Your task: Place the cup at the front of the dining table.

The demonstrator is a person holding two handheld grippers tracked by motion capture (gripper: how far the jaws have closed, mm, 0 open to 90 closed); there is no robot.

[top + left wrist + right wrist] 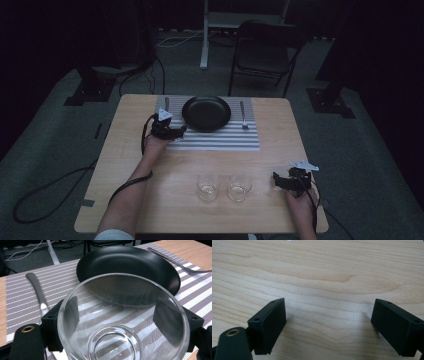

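A clear glass [120,302] sits between the jaws of my left gripper [118,322], which is shut on it, one jaw on each side of its lower wall. In the high view my left gripper [174,132] hovers at the near left corner of the striped placemat [220,141], just left of the black plate [206,113]. The plate [130,262] lies right behind the glass. Two more clear glasses [207,187] [239,187] stand side by side near the front of the table. My right gripper [278,180] is open, low over bare wood [324,282], to the right of those glasses.
A knife [166,104] [37,290] lies left of the plate and a fork [243,116] [175,262] lies right of it, both on the placemat. A dark folding chair [265,50] stands beyond the wooden table [150,200]. Cables trail across the floor on the left.
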